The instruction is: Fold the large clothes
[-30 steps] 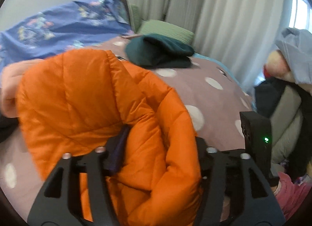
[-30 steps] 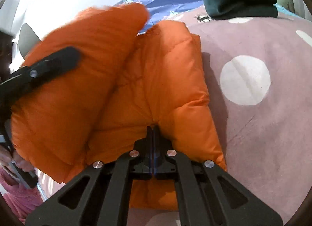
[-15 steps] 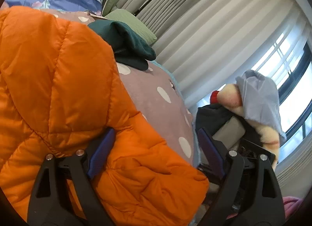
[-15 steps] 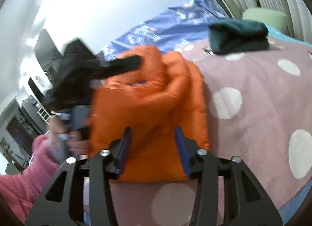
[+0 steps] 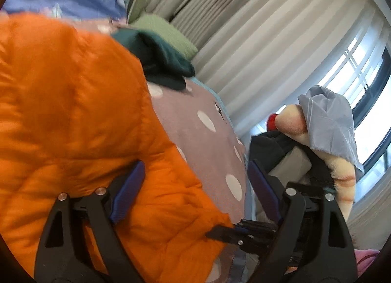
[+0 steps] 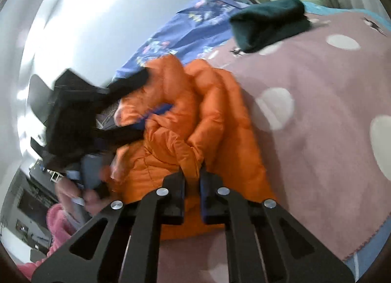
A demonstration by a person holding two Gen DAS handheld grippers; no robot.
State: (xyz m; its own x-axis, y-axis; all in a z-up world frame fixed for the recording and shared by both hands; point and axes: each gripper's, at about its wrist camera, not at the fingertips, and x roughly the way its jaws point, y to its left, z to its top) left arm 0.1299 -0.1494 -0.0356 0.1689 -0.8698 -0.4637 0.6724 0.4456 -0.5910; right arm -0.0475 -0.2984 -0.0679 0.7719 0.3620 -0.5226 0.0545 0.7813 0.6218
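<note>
An orange puffer jacket [image 5: 73, 116] lies bunched on a mauve polka-dot blanket [image 5: 207, 141]; it also shows in the right wrist view [image 6: 220, 121]. My left gripper [image 5: 193, 185] is open, its jaws wide apart over the jacket's near edge, and it shows in the right wrist view [image 6: 136, 102] with its fingers spread around a jacket fold. My right gripper [image 6: 191, 175] is shut on a pinch of the jacket's lower edge.
A folded dark green garment [image 6: 268, 21] and a green pillow [image 5: 166, 33] lie at the far end of the bed. A blue patterned quilt [image 6: 195, 28] lies beyond the jacket. A pile of clothes and a plush toy [image 5: 317, 136] stands beside the bed by the curtained window.
The left gripper let go of the jacket and opened wide. The right gripper opened half a second ago and has shut again on the jacket's edge.
</note>
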